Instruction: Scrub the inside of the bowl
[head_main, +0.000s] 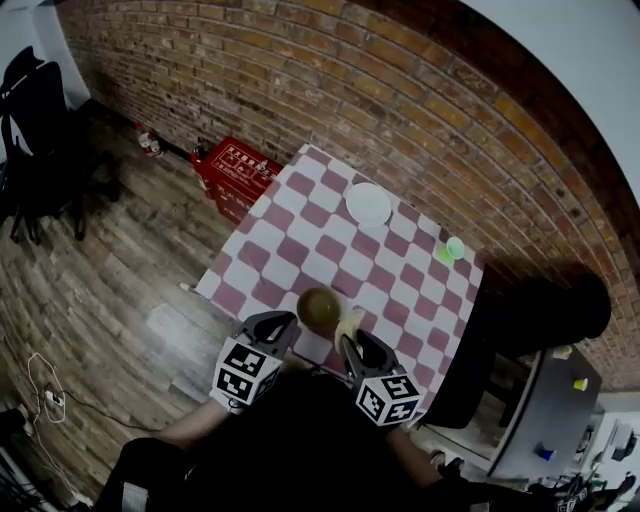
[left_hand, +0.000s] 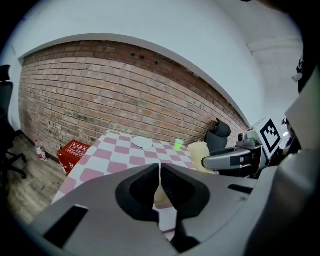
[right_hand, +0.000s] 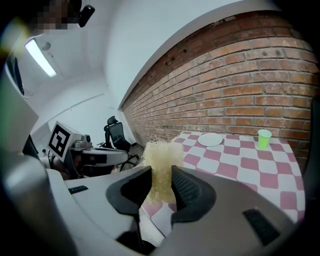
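An olive-brown bowl (head_main: 320, 311) stands near the front edge of the pink-and-white checked table (head_main: 300, 225). My left gripper (head_main: 286, 322) reaches its left rim; in the left gripper view its jaws (left_hand: 159, 172) are shut with a thin pale edge of the bowl (left_hand: 161, 194) between them. My right gripper (head_main: 350, 340) is shut on a pale yellow mesh scrubber (right_hand: 161, 159), which stands up between the jaws (right_hand: 161, 176) just right of the bowl and outside it. The scrubber (left_hand: 199, 152) also shows in the left gripper view.
A white plate (head_main: 368, 204) lies at the table's far side and a green cup (head_main: 453, 248) stands at the far right corner. A red crate (head_main: 236, 170) sits on the floor by the brick wall. A black office chair (head_main: 40, 130) stands far left.
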